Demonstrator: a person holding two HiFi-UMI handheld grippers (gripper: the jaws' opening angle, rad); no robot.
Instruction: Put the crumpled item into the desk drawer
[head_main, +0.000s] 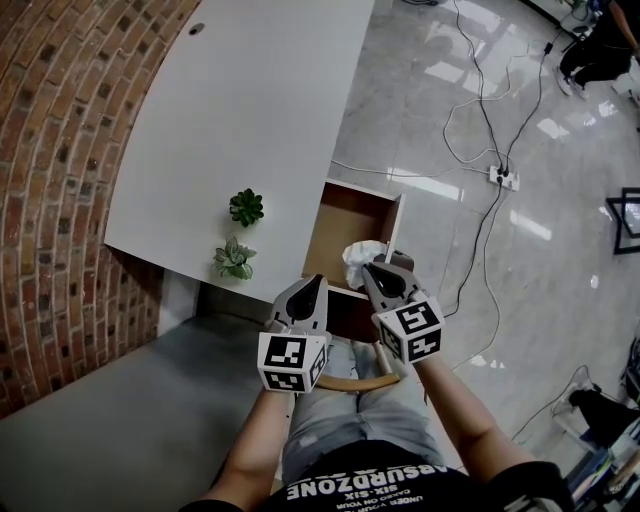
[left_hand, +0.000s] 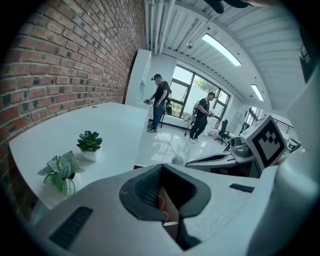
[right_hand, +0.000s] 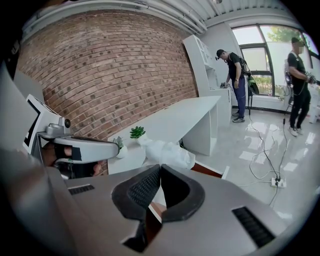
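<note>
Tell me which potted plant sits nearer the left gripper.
The pale, white-veined plant; the dark green rosette stands beyond it, farther away.

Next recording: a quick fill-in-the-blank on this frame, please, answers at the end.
1. The desk drawer stands ____.
2. The right gripper is shut on the crumpled item, coloured ____.
3. ____ potted plants stand on the desk.
4. The left gripper holds ____.
Missing: open; white; two; nothing.

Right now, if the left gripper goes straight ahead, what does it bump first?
Probably the open drawer, around its near left corner. The left gripper sits right beside it, but depth is unclear.
</note>
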